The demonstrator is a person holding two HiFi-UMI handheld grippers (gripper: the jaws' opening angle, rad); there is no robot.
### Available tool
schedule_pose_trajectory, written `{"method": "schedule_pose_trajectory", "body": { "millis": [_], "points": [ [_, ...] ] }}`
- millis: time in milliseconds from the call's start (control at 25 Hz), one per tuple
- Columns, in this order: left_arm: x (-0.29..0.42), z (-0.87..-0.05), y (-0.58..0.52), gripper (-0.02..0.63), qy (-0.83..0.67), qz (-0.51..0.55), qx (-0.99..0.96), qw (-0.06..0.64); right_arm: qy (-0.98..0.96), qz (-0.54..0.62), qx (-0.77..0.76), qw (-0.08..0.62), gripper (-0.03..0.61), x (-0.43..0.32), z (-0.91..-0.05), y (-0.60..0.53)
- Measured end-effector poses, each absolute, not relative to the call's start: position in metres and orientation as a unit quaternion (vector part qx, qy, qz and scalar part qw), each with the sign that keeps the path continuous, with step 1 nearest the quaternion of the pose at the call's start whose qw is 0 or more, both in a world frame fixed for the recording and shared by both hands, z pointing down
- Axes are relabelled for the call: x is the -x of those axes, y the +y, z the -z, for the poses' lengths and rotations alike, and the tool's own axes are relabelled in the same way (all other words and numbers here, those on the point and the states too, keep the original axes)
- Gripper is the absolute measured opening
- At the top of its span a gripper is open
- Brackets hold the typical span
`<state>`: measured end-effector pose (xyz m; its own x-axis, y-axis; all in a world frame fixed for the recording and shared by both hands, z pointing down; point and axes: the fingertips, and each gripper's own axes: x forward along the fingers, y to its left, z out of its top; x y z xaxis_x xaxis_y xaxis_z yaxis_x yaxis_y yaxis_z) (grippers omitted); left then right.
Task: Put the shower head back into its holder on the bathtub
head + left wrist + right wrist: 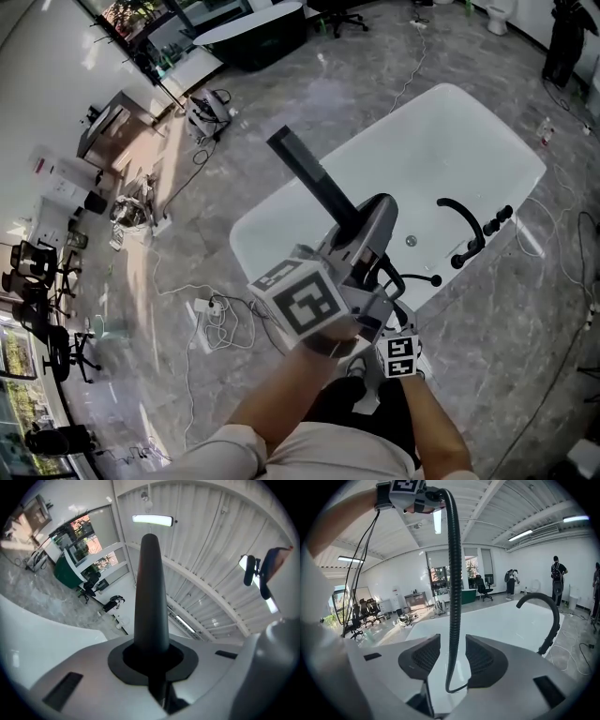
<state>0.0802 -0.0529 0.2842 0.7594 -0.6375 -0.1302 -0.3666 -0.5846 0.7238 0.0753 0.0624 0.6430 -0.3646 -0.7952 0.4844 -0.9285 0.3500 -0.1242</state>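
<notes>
Head view, contents:
- Grey marbled floor point(309, 94).
- White bathtub point(450, 141), standing on that floor.
- Left gripper point(375, 214) point(152, 660): jaws clamped tight on the base of the shower head.
- Shower head point(309, 173) point(150, 597): a long dark wand, raised over the tub's near end, well apart from the tap.
- Right gripper point(452, 656): jaws wide apart, holding nothing.
- Ribbed black hose point(453, 573): hangs between the right gripper's pads, touching neither.
- Curved black tap point(469, 220) point(551, 611): at the tub's right rim.
</notes>
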Motion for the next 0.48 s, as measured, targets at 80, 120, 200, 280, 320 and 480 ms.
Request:
{"method": "schedule_pose_trajectory", "body": {
  "millis": [80,120,200,280,320,480],
  "points": [
    [-0.080,-0.291,-0.055,0.032,-0.284,0.202,-0.859,0.375,-0.800,-0.200,-0.538,0.175,0.146,-0.074,-0.651,0.061],
    [-0.079,-0.293,-0.055,0.032,-0.282,0.205,-0.855,0.383,-0.798,-0.201,-0.539,0.178,0.146,-0.074,-0.655,0.060],
    [-0.077,-0.294,-0.057,0.032,-0.277,0.212,-0.849,0.397,-0.795,-0.206,-0.540,0.187,0.146,-0.074,-0.664,0.058],
    [-0.074,-0.293,-0.059,0.032,-0.275,0.220,-0.844,0.405,-0.792,-0.212,-0.537,0.195,0.146,-0.074,-0.674,0.058],
    [-0.072,-0.292,-0.060,0.032,-0.276,0.222,-0.843,0.405,-0.792,-0.215,-0.536,0.199,0.146,-0.073,-0.679,0.058],
    [-0.065,-0.286,-0.060,0.032,-0.280,0.224,-0.843,0.401,-0.791,-0.231,-0.528,0.204,0.146,-0.069,-0.696,0.054]
  ]
}}
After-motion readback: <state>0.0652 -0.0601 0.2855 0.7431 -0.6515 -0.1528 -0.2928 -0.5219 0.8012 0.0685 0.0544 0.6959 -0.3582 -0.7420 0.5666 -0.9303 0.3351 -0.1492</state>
